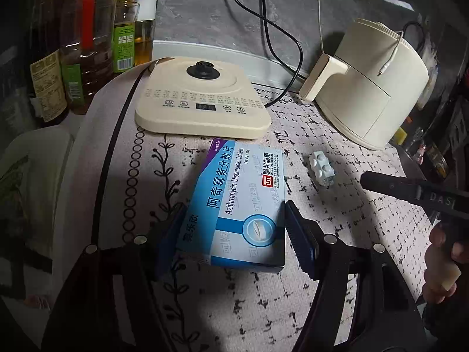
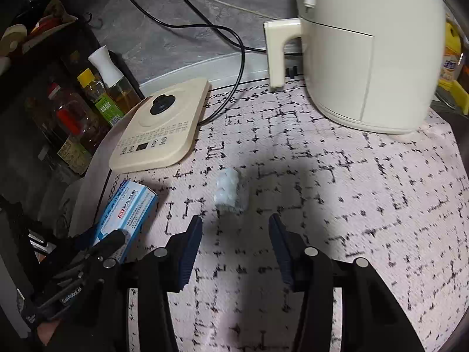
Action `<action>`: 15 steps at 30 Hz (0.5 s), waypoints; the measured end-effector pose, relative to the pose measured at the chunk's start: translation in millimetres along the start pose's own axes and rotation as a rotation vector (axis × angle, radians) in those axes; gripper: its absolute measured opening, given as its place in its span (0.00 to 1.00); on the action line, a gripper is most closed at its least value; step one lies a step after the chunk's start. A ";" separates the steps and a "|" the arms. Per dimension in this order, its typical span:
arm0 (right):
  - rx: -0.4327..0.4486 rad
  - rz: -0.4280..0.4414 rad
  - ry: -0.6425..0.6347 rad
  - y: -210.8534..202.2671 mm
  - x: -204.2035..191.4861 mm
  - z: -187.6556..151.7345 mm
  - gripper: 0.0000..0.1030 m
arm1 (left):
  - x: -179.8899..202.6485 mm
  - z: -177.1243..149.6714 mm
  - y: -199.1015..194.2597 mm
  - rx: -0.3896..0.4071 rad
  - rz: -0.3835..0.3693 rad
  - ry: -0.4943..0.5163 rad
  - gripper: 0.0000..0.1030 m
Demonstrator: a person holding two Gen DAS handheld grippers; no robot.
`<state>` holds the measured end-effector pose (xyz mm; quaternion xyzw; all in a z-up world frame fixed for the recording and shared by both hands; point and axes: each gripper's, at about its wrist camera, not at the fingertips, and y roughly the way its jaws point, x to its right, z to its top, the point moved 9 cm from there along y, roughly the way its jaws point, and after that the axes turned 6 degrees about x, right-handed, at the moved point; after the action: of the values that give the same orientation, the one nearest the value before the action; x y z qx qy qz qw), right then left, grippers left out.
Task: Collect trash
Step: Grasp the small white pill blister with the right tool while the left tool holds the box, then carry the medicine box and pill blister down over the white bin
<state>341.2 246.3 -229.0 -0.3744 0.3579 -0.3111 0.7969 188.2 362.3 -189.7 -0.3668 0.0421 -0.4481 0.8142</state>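
A blue and white medicine box (image 1: 240,202) sits between the pads of my left gripper (image 1: 231,234), which is shut on its near end; the box is tilted a little above the patterned mat. The box also shows in the right wrist view (image 2: 126,217), at the left. A small pale blister piece (image 1: 322,168) lies on the mat to the right of the box. In the right wrist view it (image 2: 230,190) lies just ahead of my right gripper (image 2: 236,228), which is open and empty. The right gripper's finger (image 1: 410,189) reaches in from the right edge of the left wrist view.
A cream kettle base (image 1: 202,96) sits behind the box. A cream air fryer (image 2: 372,50) stands at the back right with a black cord (image 2: 234,67) running to the wall. Oil bottles (image 1: 88,44) stand at the left beyond the mat's edge.
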 end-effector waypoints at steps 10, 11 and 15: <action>-0.049 0.035 0.012 45.6 -8.9 7.1 0.37 | 0.9 20.6 11.5 -0.001 0.016 0.036 0.65; -0.053 0.033 0.016 50.4 -6.9 6.5 0.33 | 1.5 20.8 11.8 -0.003 0.020 0.040 0.65; -0.059 0.055 0.036 54.2 -1.5 3.9 0.19 | 5.9 19.8 10.2 -0.006 0.022 0.040 0.65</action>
<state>355.8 277.4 -271.0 -0.3820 0.3914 -0.2853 0.7871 206.7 372.2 -180.2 -0.3599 0.0638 -0.4461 0.8169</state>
